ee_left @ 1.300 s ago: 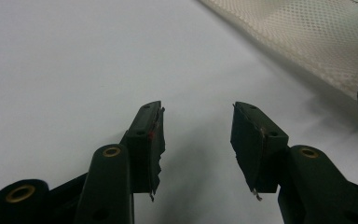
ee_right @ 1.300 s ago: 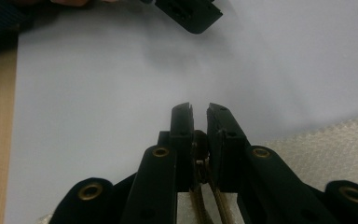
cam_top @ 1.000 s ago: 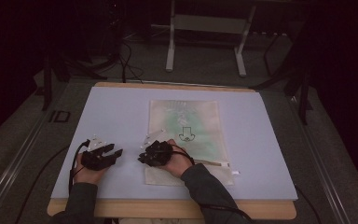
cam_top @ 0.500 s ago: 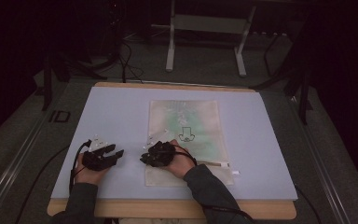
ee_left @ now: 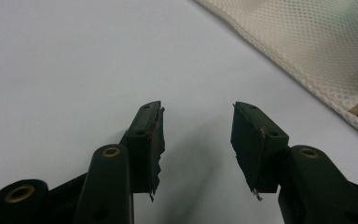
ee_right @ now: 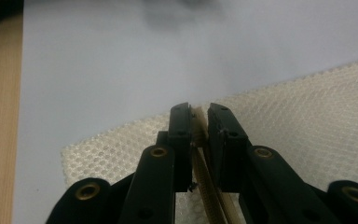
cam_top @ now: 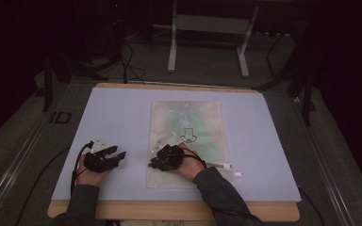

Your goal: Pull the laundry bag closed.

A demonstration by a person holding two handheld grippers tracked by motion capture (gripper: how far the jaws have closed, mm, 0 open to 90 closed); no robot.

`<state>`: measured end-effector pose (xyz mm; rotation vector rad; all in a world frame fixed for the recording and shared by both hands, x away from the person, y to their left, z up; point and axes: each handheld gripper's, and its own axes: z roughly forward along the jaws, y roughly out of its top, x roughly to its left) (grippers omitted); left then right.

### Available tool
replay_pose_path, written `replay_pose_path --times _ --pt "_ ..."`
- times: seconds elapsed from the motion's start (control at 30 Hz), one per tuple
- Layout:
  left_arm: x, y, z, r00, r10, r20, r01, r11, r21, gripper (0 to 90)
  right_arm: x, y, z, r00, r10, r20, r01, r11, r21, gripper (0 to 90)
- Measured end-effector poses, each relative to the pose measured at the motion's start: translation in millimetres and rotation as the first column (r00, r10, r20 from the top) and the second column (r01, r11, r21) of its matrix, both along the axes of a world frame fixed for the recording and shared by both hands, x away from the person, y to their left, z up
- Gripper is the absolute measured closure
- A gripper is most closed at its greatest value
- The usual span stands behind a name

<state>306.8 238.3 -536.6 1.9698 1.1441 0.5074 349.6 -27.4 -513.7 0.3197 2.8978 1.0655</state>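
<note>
right gripper [ee_right: 199,140] over mesh bag [cam_top: 188,136] lying mid-desk, jaws just easing apart, zipper tape [ee_right: 200,168] between them, barely pinched | left gripper [ee_left: 198,140] jaws wide apart, empty, beside bag edge | grip on zipper likely loosening

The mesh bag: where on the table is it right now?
In the high view the mesh bag lies flat at the middle of the blue mat, its near left part under the right hand-held gripper, whose jaws pinch its zipper edge.
</note>
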Motion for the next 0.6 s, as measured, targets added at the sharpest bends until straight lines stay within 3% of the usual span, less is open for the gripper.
replay_pose_path --times 0.23,0.4,0.6 --pt "-0.9 -0.8 0.8 0.9999 -0.014 0.002 0.014 0.9999 -0.005 52.9 2.6 5.5 -2.3 0.9998 0.018 -0.002 -0.018 0.998 -0.061 75.8" --pt "-2.5 -3.0 1.9 0.9991 -0.041 0.008 0.041 0.9991 -0.014 55.6 3.9 6.6 -0.4 0.9995 0.028 -0.016 -0.029 0.998 -0.060 79.4" --pt "-7.2 -7.8 5.0 0.9919 -0.126 0.018 0.126 0.9906 -0.052 61.9 6.0 7.9 1.7 0.9986 0.041 -0.033 -0.043 0.996 -0.072 80.6"
